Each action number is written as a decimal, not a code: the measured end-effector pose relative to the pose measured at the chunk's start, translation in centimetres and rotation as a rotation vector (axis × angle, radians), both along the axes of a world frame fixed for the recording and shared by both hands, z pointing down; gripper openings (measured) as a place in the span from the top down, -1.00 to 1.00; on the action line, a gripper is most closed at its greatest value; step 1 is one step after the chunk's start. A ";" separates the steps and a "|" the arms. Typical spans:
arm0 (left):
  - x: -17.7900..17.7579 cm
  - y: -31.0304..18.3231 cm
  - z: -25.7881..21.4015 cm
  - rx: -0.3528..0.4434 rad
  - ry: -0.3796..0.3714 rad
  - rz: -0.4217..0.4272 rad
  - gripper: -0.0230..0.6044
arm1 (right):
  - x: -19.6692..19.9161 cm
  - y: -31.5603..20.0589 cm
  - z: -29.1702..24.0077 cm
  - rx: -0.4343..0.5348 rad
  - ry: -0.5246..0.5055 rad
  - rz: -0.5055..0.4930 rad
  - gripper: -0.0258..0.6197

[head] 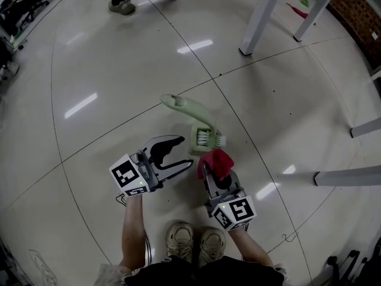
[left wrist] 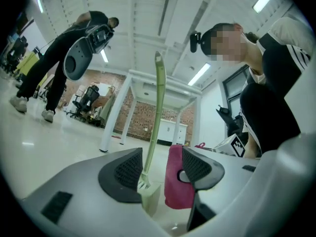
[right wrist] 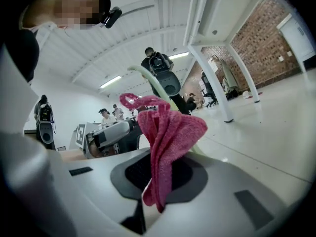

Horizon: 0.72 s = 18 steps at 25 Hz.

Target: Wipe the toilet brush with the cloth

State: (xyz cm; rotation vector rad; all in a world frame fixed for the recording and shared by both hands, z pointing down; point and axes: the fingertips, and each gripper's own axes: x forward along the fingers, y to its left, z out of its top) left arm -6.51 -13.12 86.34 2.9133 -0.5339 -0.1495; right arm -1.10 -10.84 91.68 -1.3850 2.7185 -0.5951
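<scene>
Head view: pale-green toilet brush [head: 193, 109] on floor [head: 119, 70]; left gripper [head: 186, 152] agape, right gripper [head: 217, 173] tight on red cloth [head: 216, 161].

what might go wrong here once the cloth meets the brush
The pale green plastic toilet brush stands loose in its square holder on the glossy floor, and the left tongs are open beside it, gripping nothing; a push from the red terry cloth may tip it over. That cloth is pinched by one bunched fold in the right tongs, so it might pull free while rubbing.
</scene>
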 end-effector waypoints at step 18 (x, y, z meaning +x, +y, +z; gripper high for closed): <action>-1.3 -4.2 -18.5 0.247 0.129 -0.040 0.21 | 7.5 -3.2 -11.8 0.143 0.070 0.003 0.83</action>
